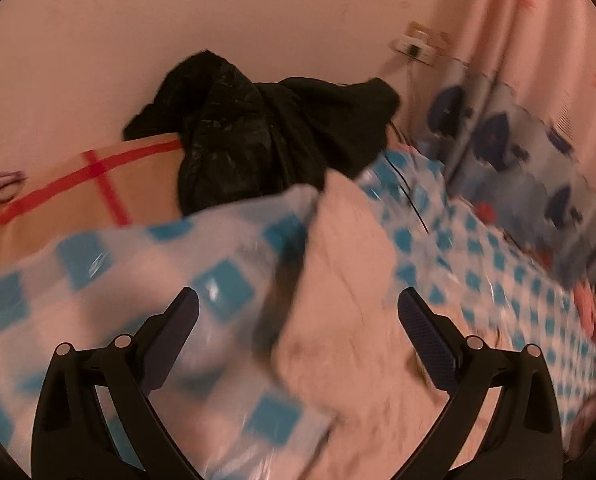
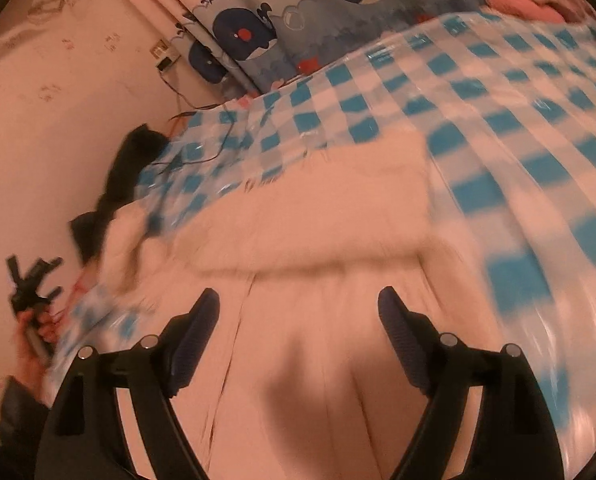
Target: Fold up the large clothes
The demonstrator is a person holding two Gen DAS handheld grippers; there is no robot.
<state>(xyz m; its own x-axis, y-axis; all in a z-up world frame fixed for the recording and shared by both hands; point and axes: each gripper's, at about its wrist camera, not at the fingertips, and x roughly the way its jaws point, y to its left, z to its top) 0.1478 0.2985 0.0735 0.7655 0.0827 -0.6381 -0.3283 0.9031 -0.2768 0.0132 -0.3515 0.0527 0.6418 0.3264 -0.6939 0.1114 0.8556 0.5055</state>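
Observation:
A large pale cream garment lies spread on a blue-and-white checked plastic sheet over a bed. In the left wrist view a narrow part of the garment runs away from me between the fingers. My left gripper is open above it and holds nothing. My right gripper is open just above the garment's wide lower part, empty. The left gripper also shows in the right wrist view at far left, held in a hand. Both views are blurred.
A heap of black clothes lies at the bed's far end against the pink wall. A whale-print curtain hangs beside the bed. A wall socket with a black cable sits near the corner. A beige blanket with red stripes lies at the left.

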